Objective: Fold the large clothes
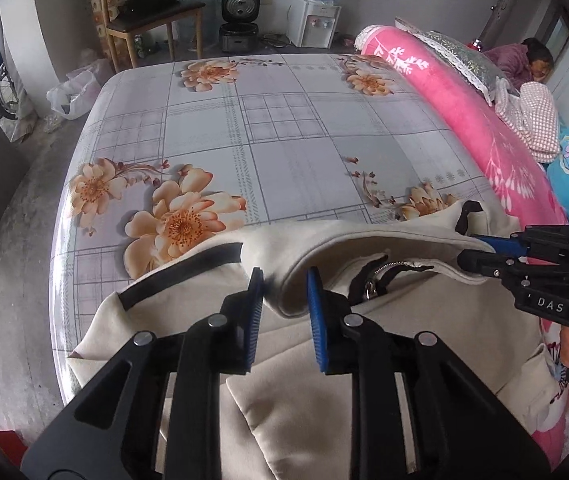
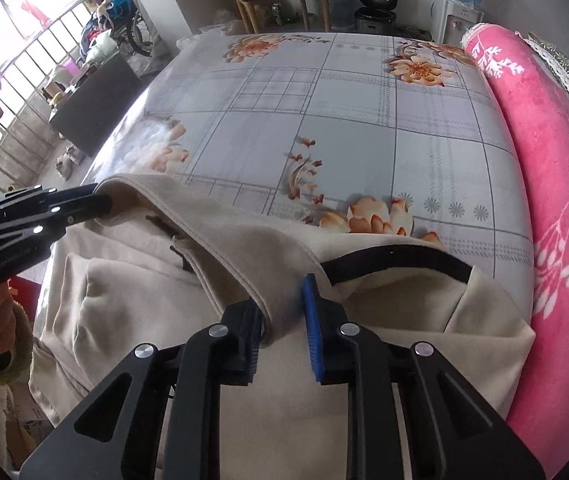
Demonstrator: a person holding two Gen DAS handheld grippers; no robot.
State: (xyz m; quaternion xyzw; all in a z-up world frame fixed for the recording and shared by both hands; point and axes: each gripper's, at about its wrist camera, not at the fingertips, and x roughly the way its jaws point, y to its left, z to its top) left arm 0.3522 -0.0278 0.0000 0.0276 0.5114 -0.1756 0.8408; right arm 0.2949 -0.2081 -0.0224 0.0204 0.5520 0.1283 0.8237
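Floral bedsheet (image 1: 268, 148) covers the bed, bare beyond the cream jacket (image 1: 324, 392) at its near edge. Left gripper (image 1: 284, 312) and right gripper (image 2: 282, 312) each clench the jacket's collar edge, which runs crosswise between them; the body lies below, nearer the person.

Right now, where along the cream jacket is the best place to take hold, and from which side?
Along the thick folded top hem of the cream jacket, one grip near each end, coming from above on the near side. The left gripper and right gripper each already pinch that rolled edge; it stands up from the floral bedsheet, so pads can close across it. The zipper lies between the grips.
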